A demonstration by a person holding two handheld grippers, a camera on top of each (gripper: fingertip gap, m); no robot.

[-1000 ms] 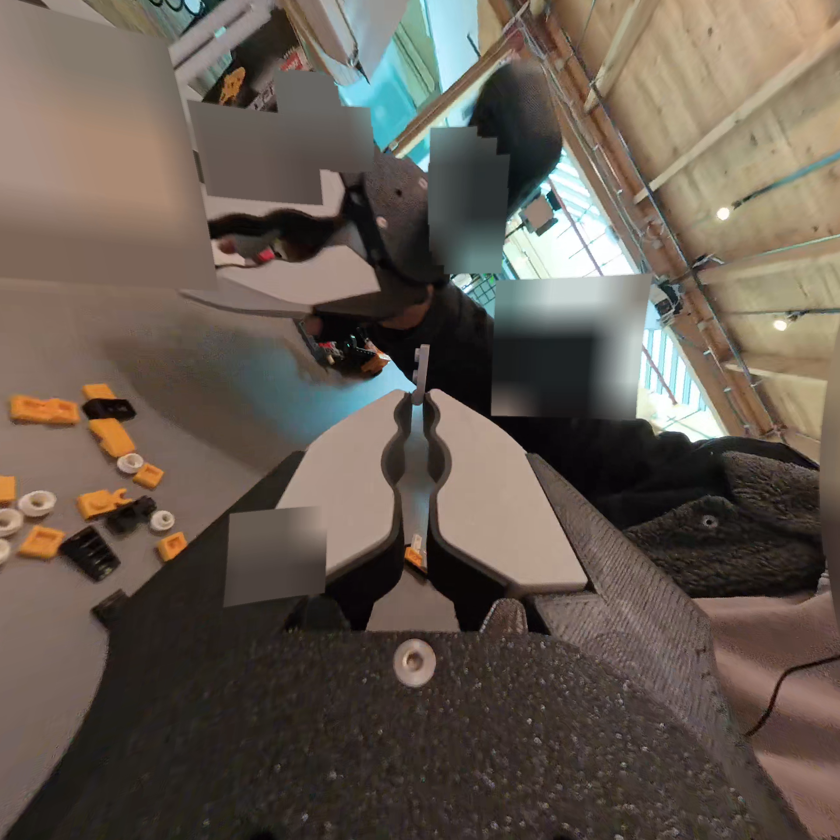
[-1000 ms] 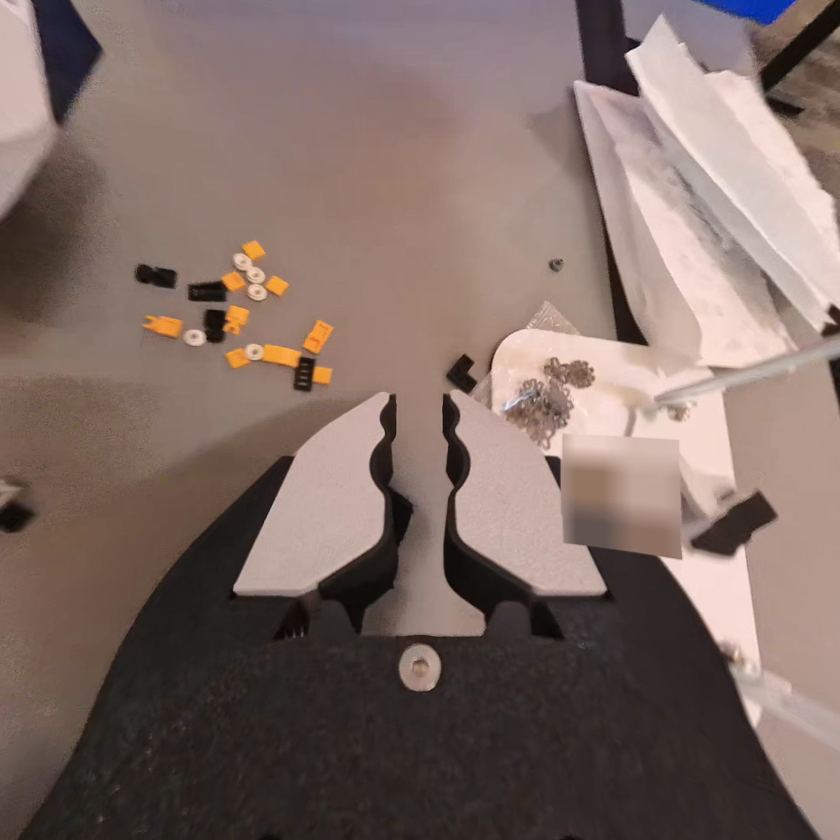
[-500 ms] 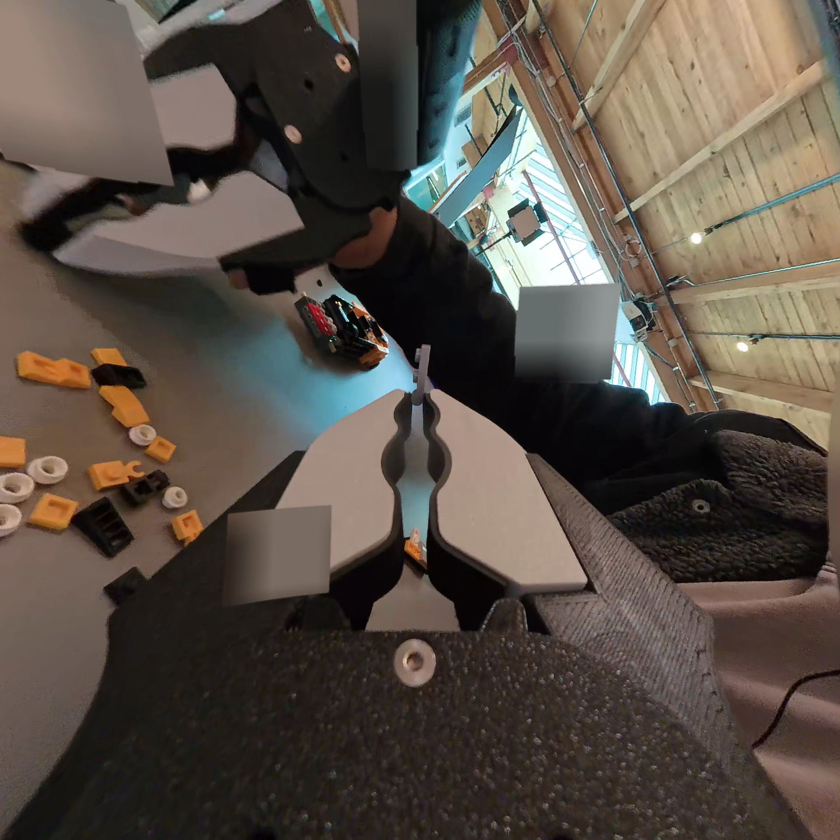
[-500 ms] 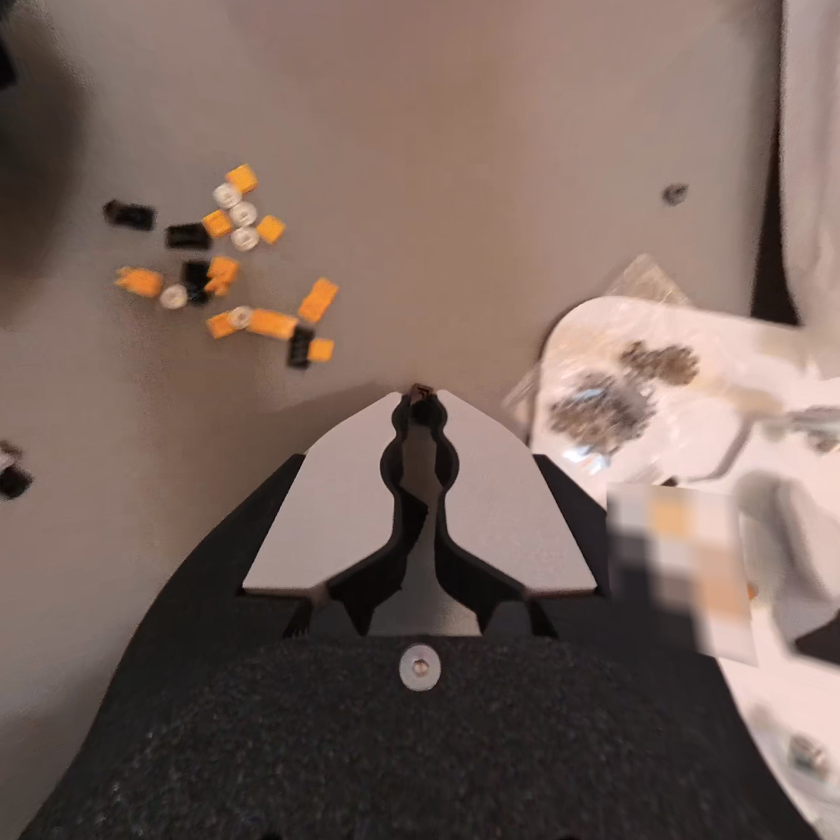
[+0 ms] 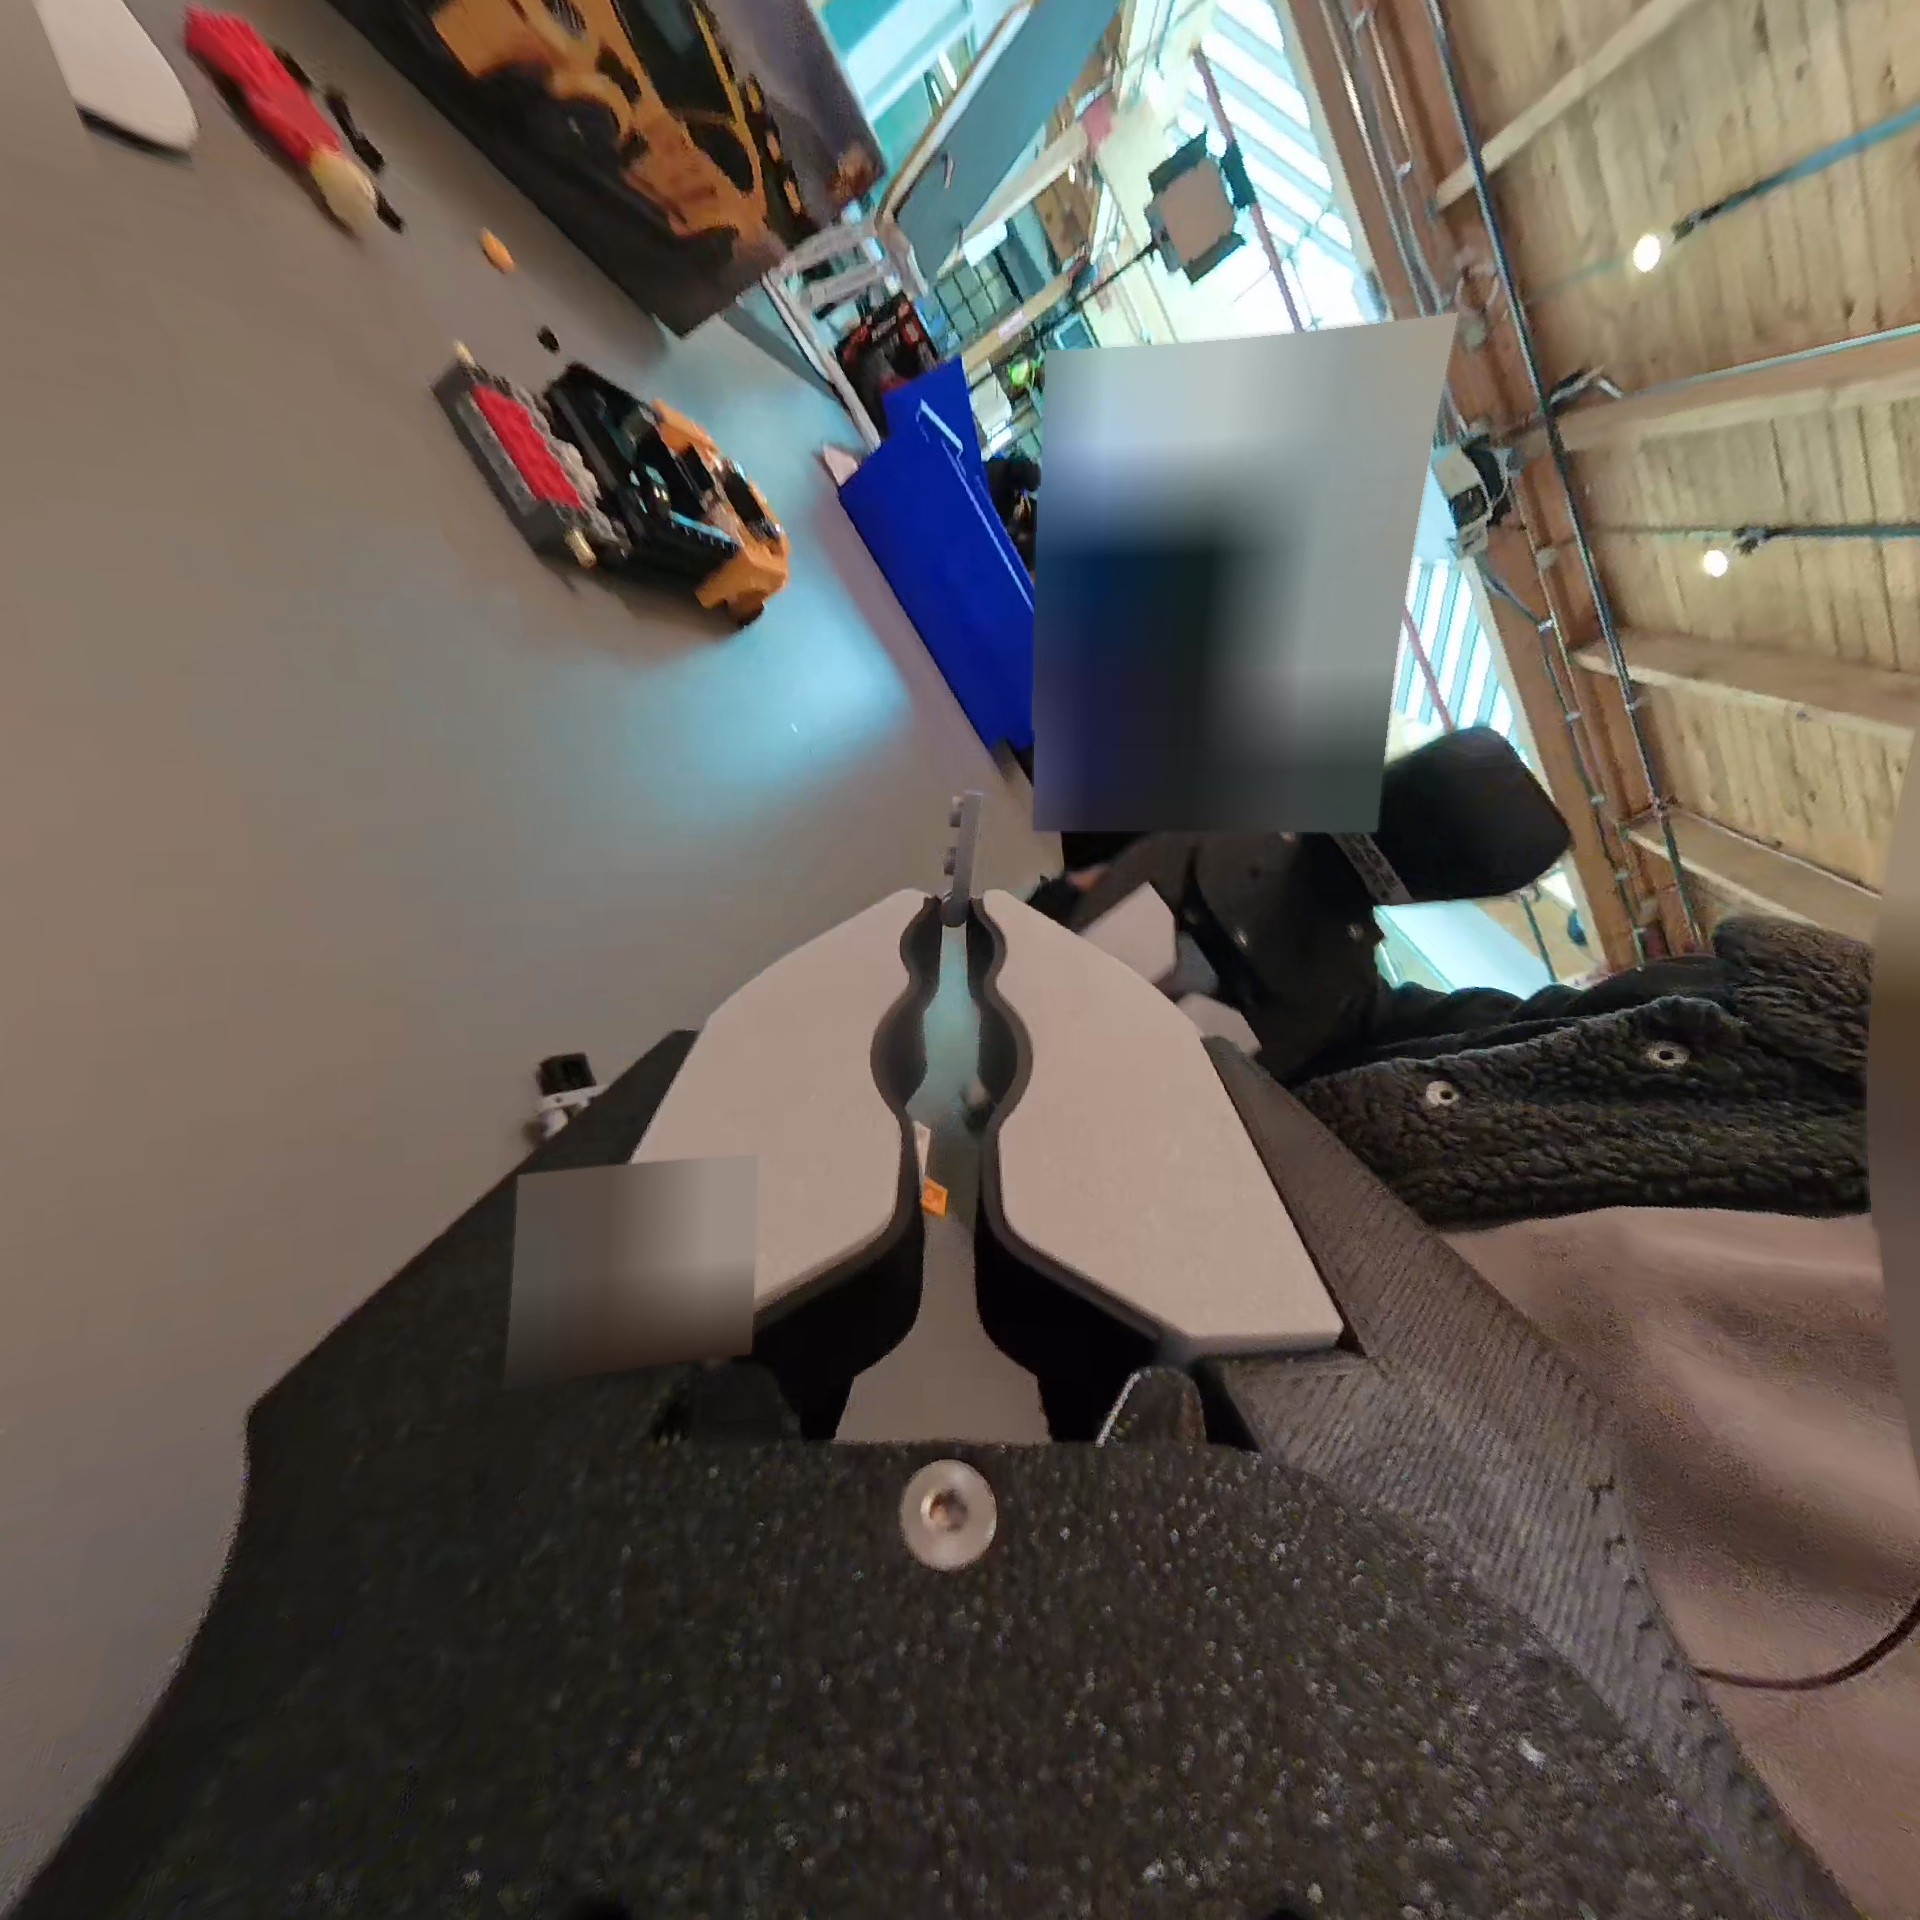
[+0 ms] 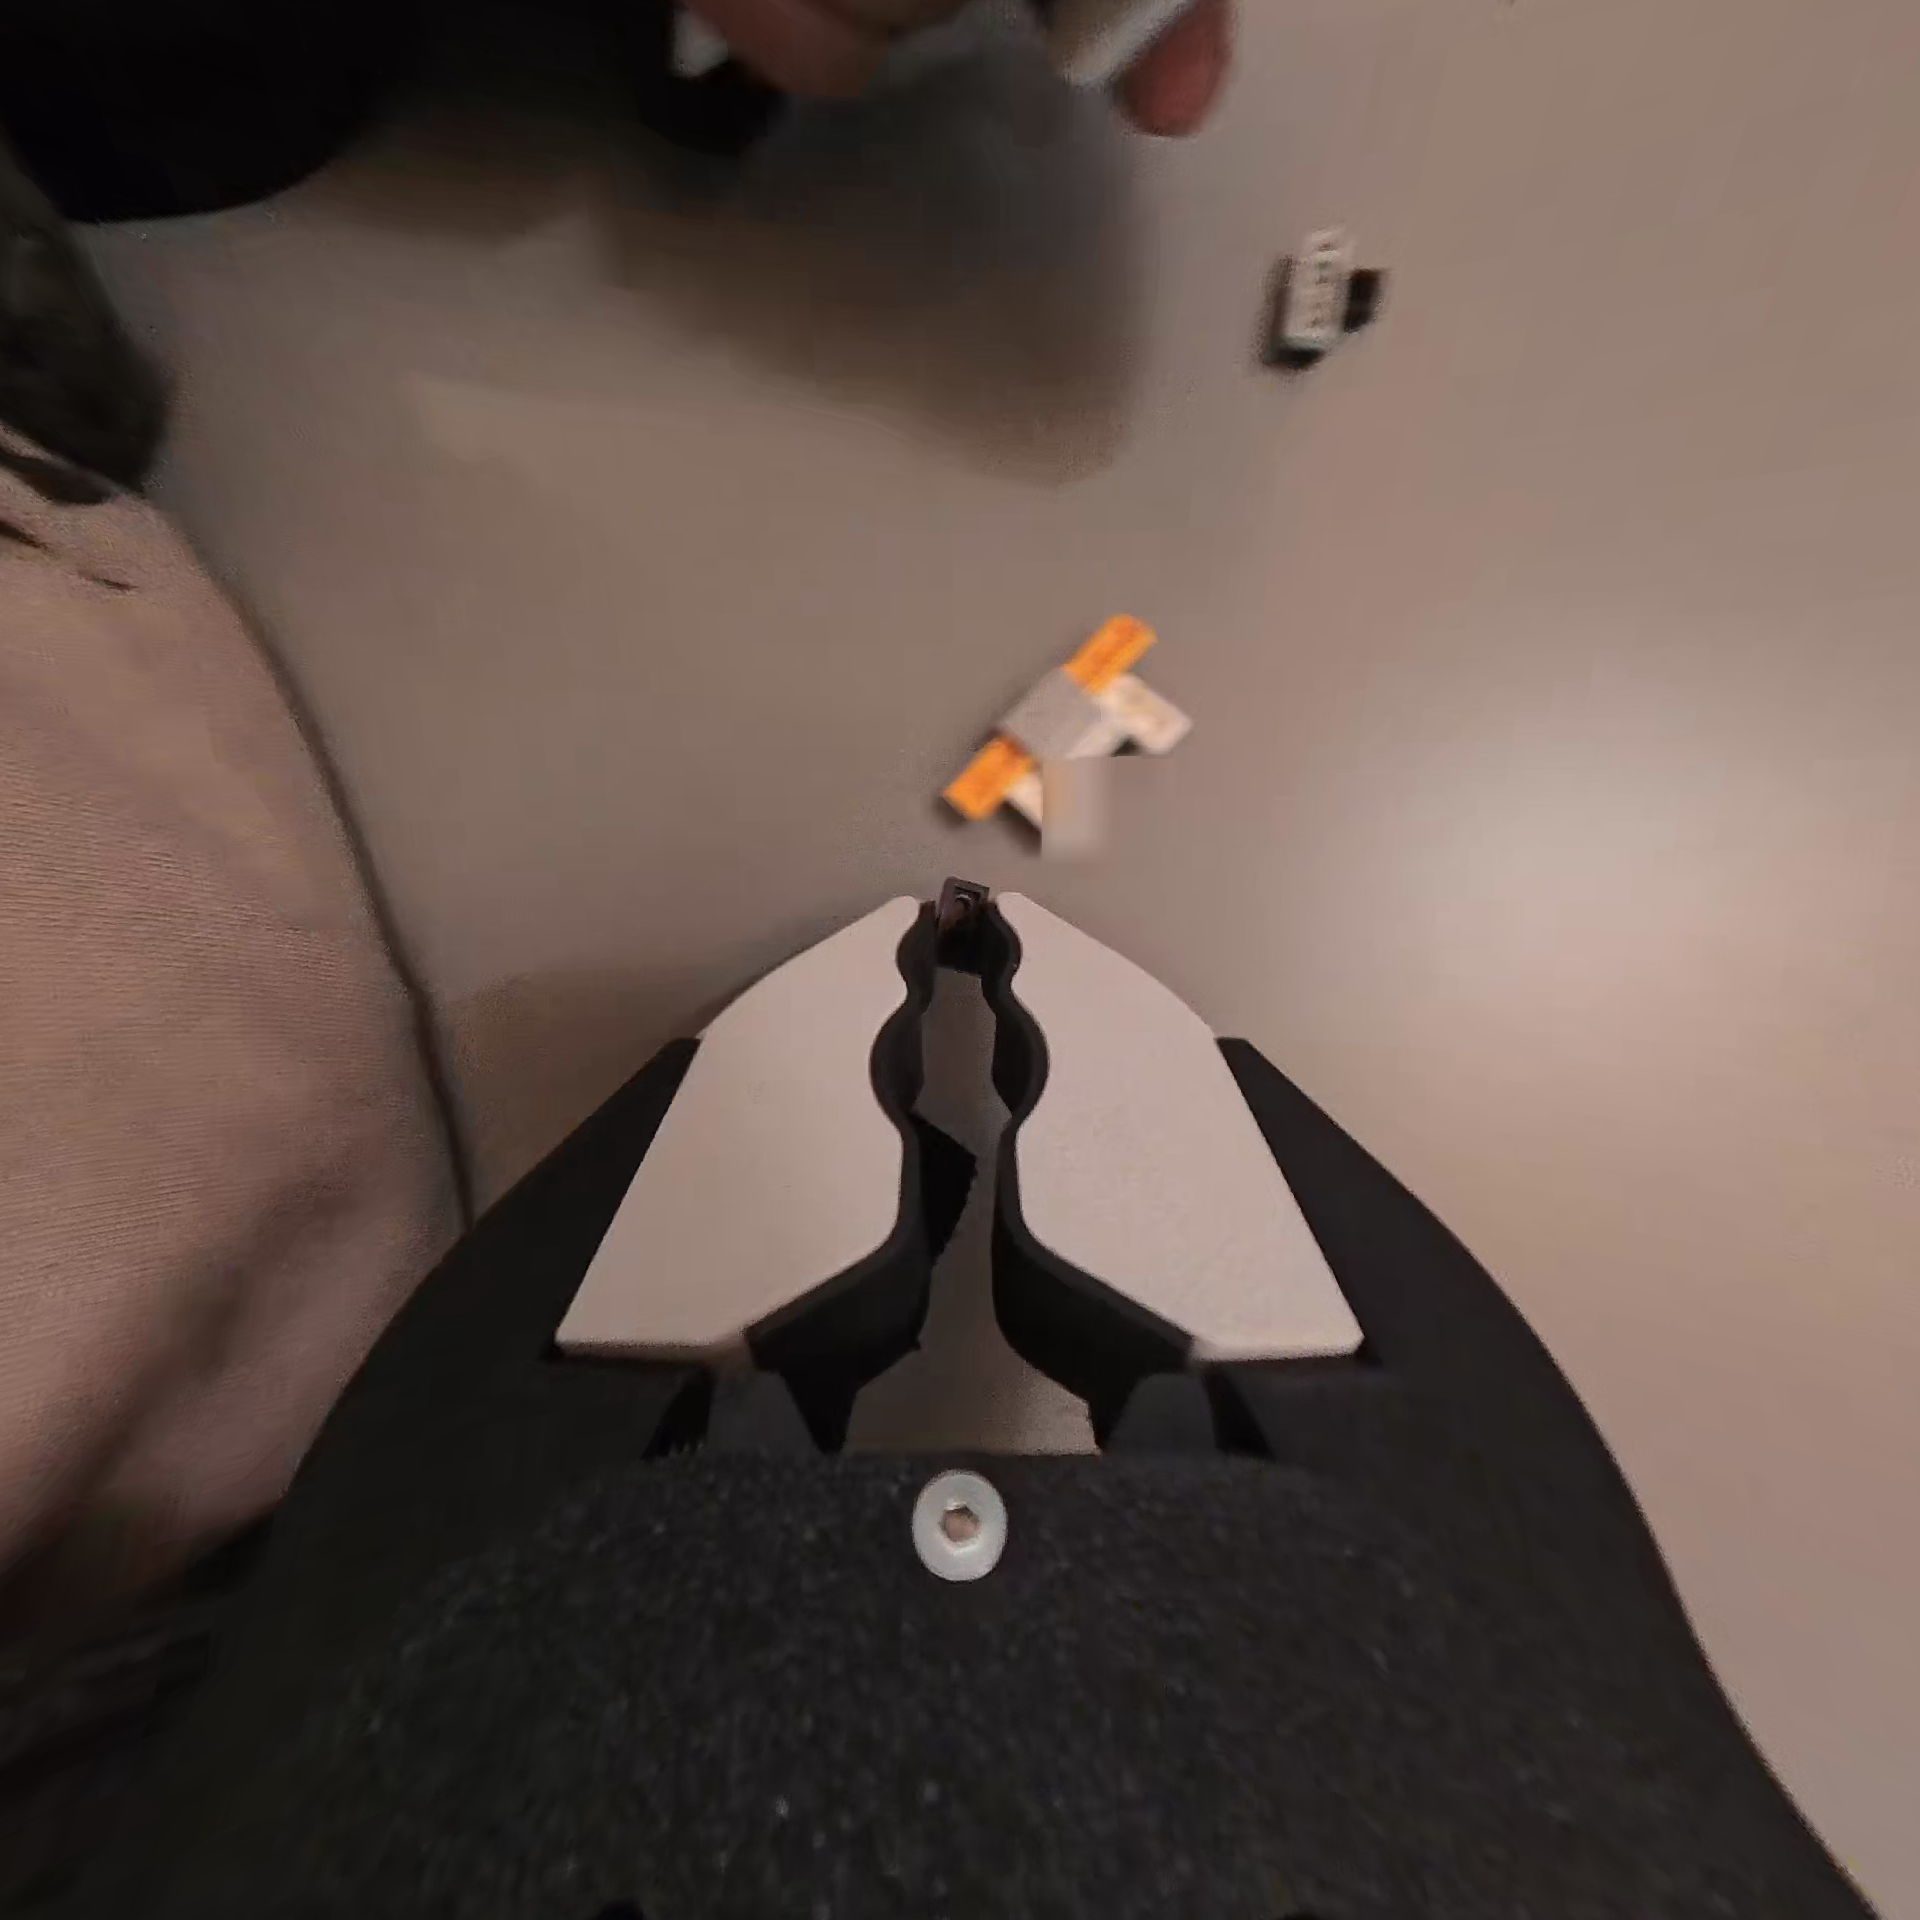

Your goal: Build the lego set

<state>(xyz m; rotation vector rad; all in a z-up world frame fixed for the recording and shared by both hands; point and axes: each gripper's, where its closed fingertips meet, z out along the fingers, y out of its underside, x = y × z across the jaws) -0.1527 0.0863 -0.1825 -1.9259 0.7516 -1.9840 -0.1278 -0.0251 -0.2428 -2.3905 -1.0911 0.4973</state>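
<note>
Your left gripper (image 5: pixel 961 906) pinches a thin grey studded plate (image 5: pixel 963 852); your right gripper (image 6: pixel 961 906) clamps a small black piece (image 6: pixel 958 902) above the grey table (image 6: pixel 1455 935).

A thin grey plate (image 5: pixel 964 857) stands edge-on, pinched at its lower end between the left fingers (image 5: pixel 800 1039), studs facing left. A small black piece (image 6: pixel 958 921) is nipped at the very tips of the right fingers (image 6: pixel 1122 1091).

On the grey desk (image 5: pixel 312 779) lies a part-built model (image 5: pixel 613 488): a dark grey base with a red studded patch, a black middle and an orange end, resting flat. Farther off lie a blurred red-and-cream piece (image 5: pixel 281 114) and a tiny orange bit (image 5: pixel 497 249).

In the right wrist view, an orange, grey and white sub-assembly (image 6: pixel 1065 743) lies on the desk just ahead of the fingers, and a black-and-white piece (image 6: pixel 1317 307) sits well beyond it.
</note>
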